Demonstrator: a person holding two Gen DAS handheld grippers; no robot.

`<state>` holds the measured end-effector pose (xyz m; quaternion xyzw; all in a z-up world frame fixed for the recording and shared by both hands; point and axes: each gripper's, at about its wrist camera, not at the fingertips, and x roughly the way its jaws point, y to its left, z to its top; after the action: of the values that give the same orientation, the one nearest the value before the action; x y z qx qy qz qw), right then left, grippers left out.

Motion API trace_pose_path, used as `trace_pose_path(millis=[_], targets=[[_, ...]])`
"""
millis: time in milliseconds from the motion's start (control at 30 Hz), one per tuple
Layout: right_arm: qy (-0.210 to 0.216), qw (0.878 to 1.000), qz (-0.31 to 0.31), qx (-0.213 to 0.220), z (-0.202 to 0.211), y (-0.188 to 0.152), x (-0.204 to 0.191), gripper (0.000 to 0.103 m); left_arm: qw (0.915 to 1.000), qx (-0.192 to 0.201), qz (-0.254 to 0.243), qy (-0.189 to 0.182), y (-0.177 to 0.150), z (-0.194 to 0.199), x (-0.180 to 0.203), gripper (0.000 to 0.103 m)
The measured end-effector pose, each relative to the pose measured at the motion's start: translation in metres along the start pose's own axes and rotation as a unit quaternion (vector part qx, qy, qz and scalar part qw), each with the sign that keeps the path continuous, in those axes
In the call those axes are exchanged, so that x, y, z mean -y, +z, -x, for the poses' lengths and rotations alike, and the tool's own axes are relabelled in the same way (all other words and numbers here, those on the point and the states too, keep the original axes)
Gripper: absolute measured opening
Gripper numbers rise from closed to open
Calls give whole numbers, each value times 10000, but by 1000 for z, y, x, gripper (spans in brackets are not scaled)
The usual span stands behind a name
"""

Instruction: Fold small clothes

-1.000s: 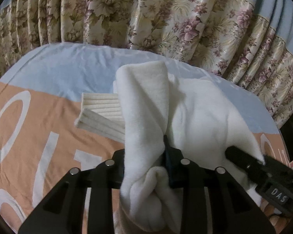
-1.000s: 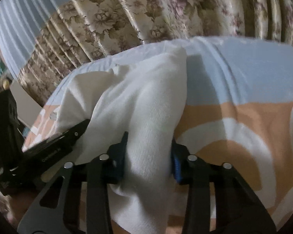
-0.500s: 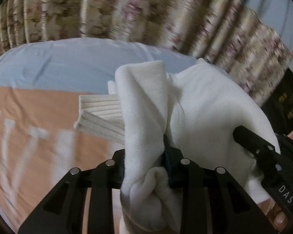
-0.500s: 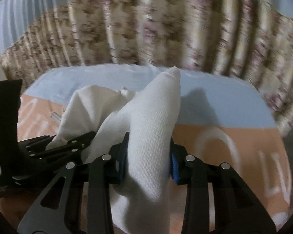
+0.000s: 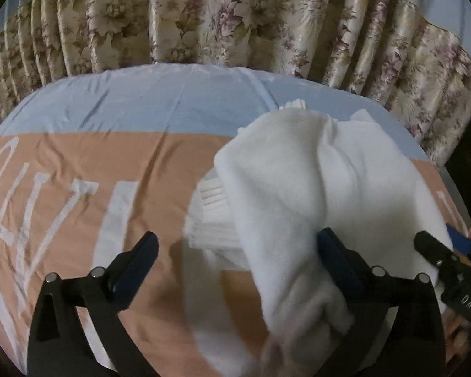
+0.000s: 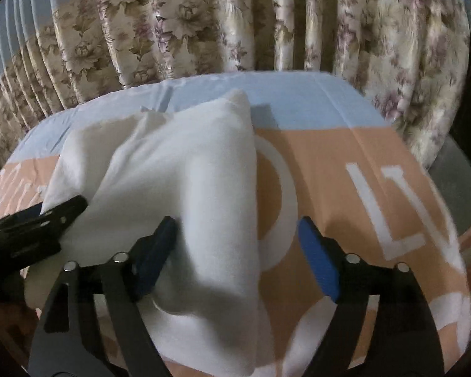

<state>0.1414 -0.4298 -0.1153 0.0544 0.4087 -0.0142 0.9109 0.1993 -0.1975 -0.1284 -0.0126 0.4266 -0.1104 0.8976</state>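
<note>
releasing: both the left gripper (image 5: 235, 251) and right gripper (image 6: 237, 235) stand spread, the soft cream knit garment (image 5: 298, 194) draped on the orange-and-blue printed bedsheet (image 5: 78, 157); withdraw straight back, judged best so pads don't drag the fold.

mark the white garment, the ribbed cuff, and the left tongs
white garment (image 6: 188, 169): right wrist view, on its folded top layer.
ribbed cuff (image 5: 215, 201): left wrist view, on the ribs.
left tongs (image 5: 235, 248): left wrist view, midway between the tips.

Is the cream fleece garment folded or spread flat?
Folded: the cream fleece garment lies doubled over in thick layers on the orange-and-blue bedsheet.
</note>
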Motion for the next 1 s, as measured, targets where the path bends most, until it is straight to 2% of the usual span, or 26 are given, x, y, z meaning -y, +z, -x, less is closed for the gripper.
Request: trace_pose_path(millis=[167, 400, 467, 533, 700, 800, 867, 1000], targets=[[-114, 9999, 55, 53, 9, -11, 2, 91, 9995, 179, -259, 30, -2, 10, -12, 102], [-76, 10000, -22, -8, 19, -30, 1, 93, 9980, 351, -471, 222, 2, 13, -25, 102], [-63, 10000, 28, -40, 21, -35, -2, 93, 9982, 312, -401, 309, 4, 10, -35, 102], [-73, 10000, 52, -34, 24, -40, -4, 93, 9988, 235, -377, 213, 6, 7, -42, 102], [-6, 9999, 20, 117, 44, -43, -5, 93, 9974, 271, -599, 303, 1, 19, -51, 102], [77, 9997, 18, 246, 64, -43, -14, 94, 9982, 206, -473, 306, -7, 37, -67, 102], [-15, 9993, 29, 371, 81, -43, -27, 99, 9983, 242, -348, 397, -14, 61, -80, 102], [-168, 9985, -79, 509, 111, -42, -58, 100, 9971, 573, -112, 482, -20, 114, -99, 102]])
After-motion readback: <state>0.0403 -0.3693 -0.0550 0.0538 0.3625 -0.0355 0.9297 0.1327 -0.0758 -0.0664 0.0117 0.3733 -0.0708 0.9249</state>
